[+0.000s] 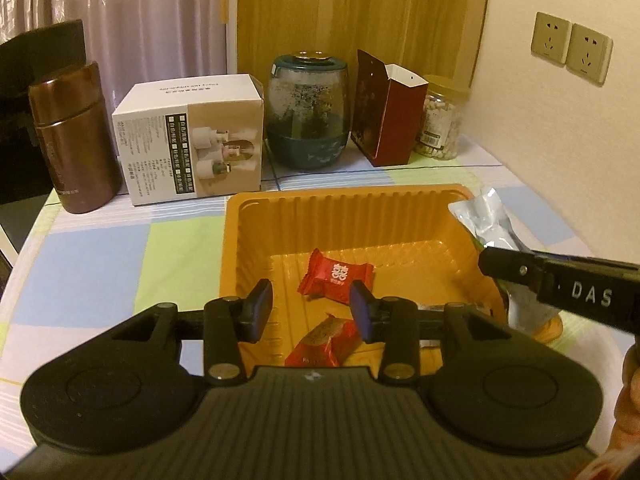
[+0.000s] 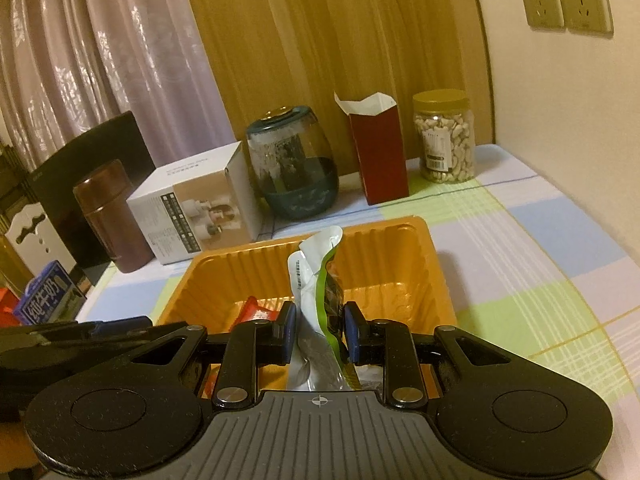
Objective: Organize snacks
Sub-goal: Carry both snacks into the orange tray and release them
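Observation:
An orange plastic tray (image 1: 280,216) sits on the checked tablecloth; it also shows in the right wrist view (image 2: 400,240). Two red wrapped candies lie in it, one in the middle (image 1: 338,276) and one near the front (image 1: 326,342). My left gripper (image 1: 312,312) is open and empty, just above the tray's near edge. My right gripper (image 2: 316,330) is shut on a silver and green snack packet (image 2: 316,276) and holds it over the tray's right side; the packet (image 1: 486,220) and the gripper's black finger (image 1: 520,268) show at the right of the left wrist view.
Along the table's back stand a brown flask (image 1: 76,136), a white carton (image 1: 192,140), a teal glass jar (image 1: 306,116), an open dark red box (image 1: 390,114) and a jar of nuts (image 1: 440,118). A blue milk carton (image 2: 44,296) is off the table's left edge.

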